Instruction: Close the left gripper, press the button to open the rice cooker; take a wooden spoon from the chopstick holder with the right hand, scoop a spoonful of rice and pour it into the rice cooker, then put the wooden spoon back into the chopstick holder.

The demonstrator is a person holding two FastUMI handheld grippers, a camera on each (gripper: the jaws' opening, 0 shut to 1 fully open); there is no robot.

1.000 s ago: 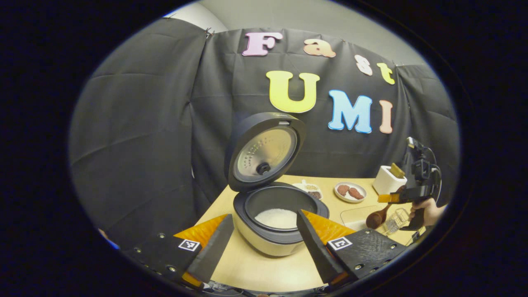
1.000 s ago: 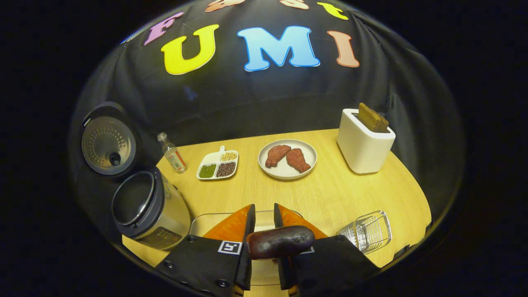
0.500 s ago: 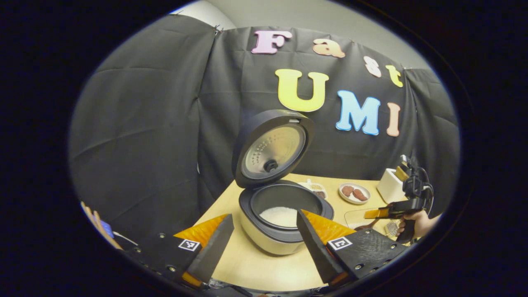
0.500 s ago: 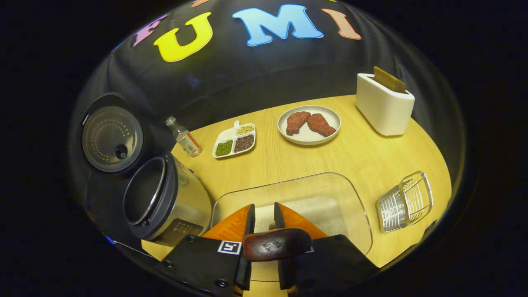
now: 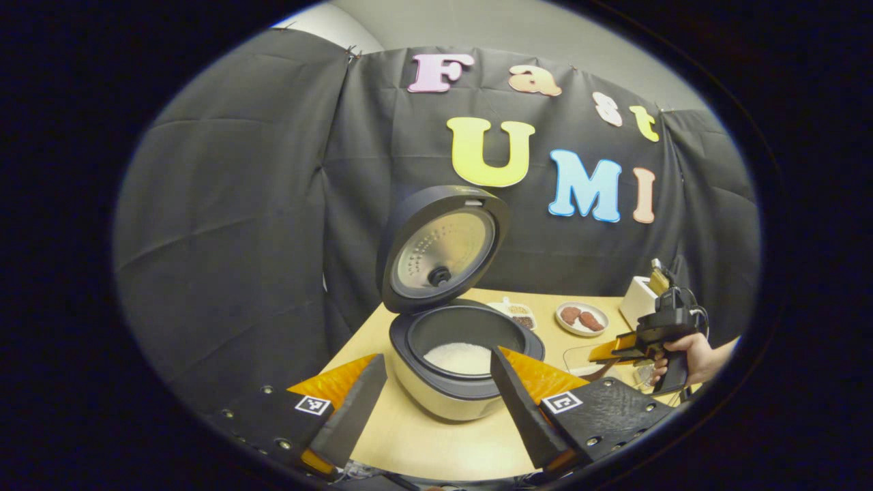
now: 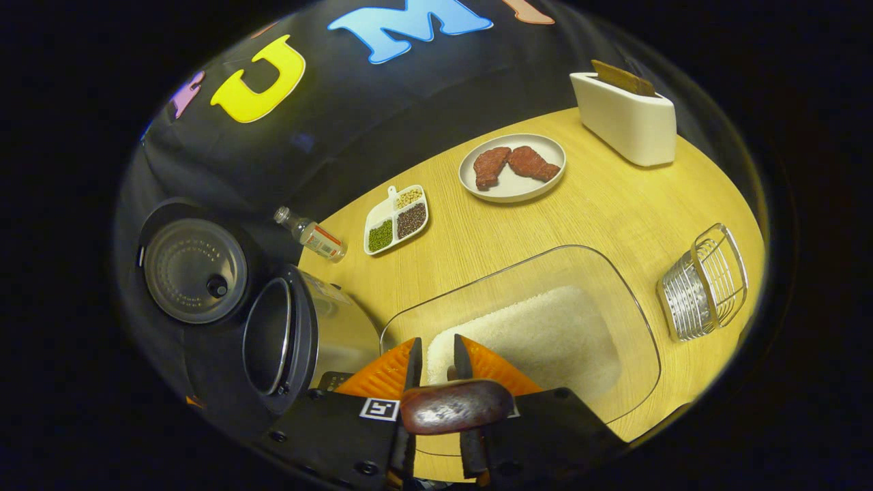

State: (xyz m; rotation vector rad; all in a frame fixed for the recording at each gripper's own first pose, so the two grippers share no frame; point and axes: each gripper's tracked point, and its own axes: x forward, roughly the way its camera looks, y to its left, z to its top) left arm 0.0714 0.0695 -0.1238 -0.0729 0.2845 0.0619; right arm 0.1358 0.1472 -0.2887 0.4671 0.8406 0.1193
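The table [image 6: 614,204] ahead of the right gripper [image 6: 436,358] is pale matt wood with fine grain, and the spoon [image 6: 455,407] clamped in it is dark, glossy wood. Past its fingertips sits a clear glossy tray [image 6: 634,320] of grainy white rice [image 6: 539,337]; right of that, a shiny wire holder [image 6: 702,283]. The cooker [image 5: 450,392] between the left gripper's fingers [image 5: 354,409] has a brushed-metal body, matt dark rim and dimpled metal inner lid [image 5: 440,249].

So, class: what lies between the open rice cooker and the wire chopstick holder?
The clear tray of rice, in the right gripper view, between rice cooker and chopstick holder.
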